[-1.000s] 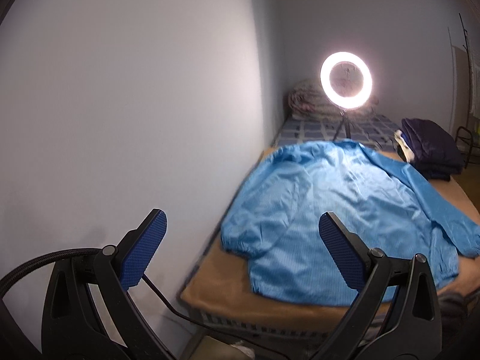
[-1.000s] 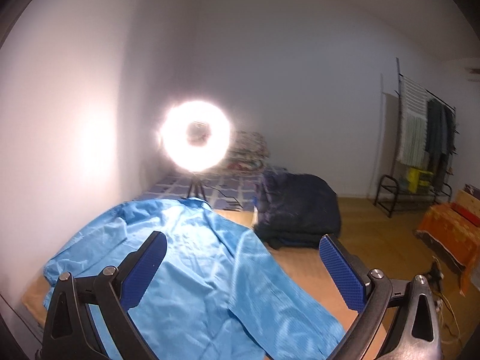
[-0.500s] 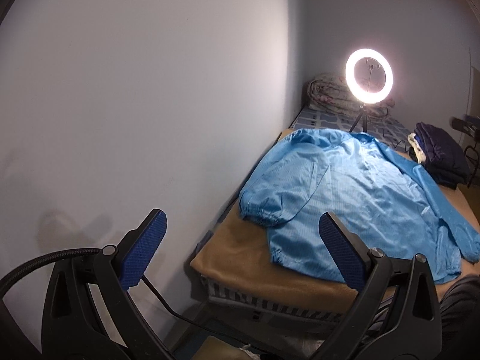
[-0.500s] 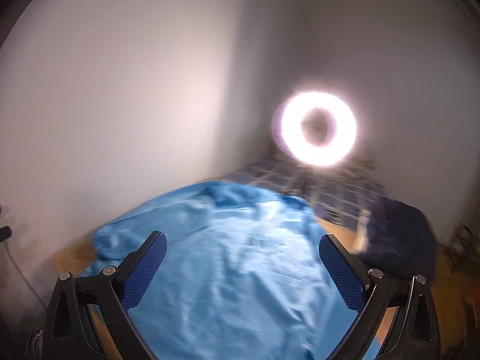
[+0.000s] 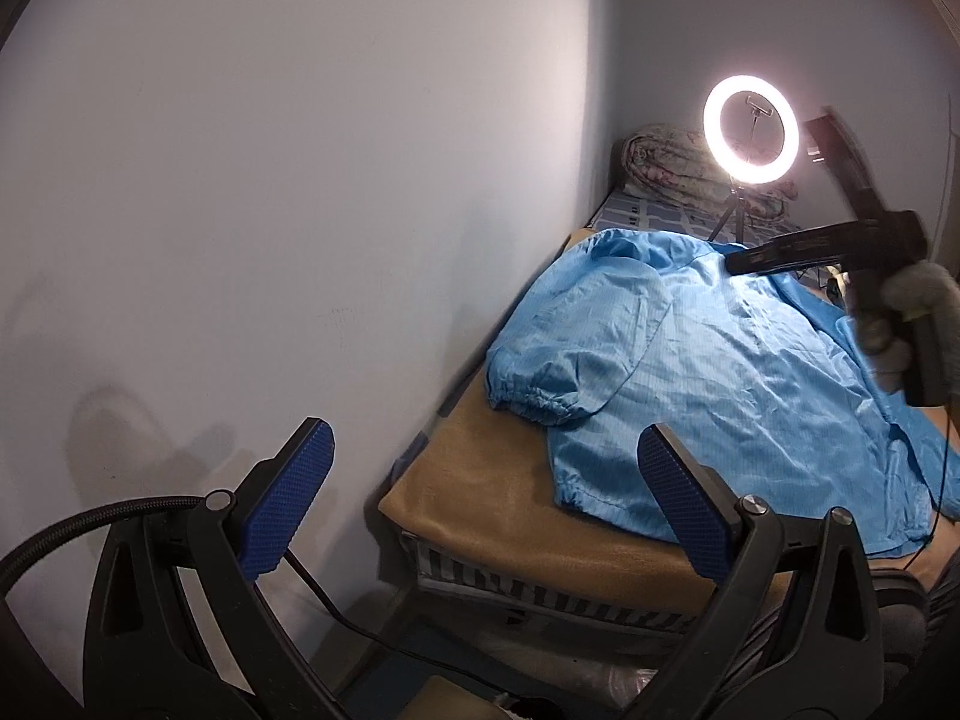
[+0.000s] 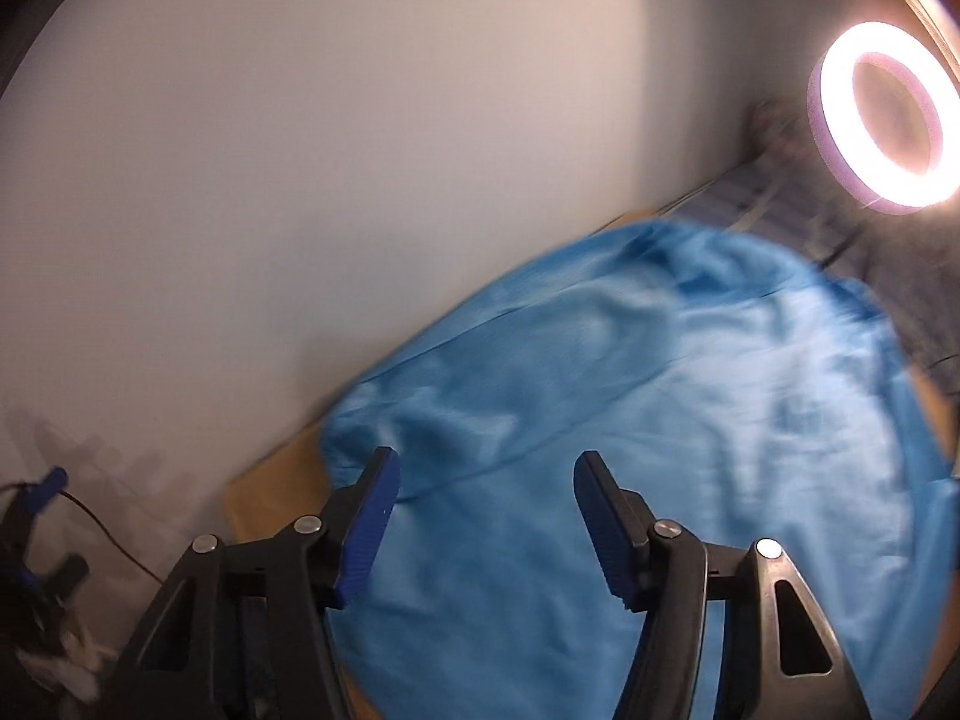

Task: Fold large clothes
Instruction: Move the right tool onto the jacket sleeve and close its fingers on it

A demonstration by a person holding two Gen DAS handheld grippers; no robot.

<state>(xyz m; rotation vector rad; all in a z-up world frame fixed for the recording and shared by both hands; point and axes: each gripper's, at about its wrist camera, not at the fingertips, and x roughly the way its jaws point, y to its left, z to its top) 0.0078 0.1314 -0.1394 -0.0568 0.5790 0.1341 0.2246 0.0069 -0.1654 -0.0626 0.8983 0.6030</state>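
My right gripper [image 6: 483, 510] hangs over the crumpled light-blue nylon jacket [image 6: 630, 450] spread on the tan bed cover [image 5: 510, 498], jaws closing, nothing pinched yet; I should drop onto the sleeve fold ahead — left gripper [image 5: 486, 498] wide, empty, short of the hem.

jacket [image 5: 708, 360]: light blue | blanket [image 5: 492, 498]: tan | gripper pads [image 5: 282, 504]: dark blue

Open air above blue jacket [image 5: 708, 372] spread on bed [image 5: 480, 480]. Blocked left by wall [image 5: 300, 180]; far end crowded by ring light [image 5: 750, 129] and rolled bedding [image 5: 666, 162].
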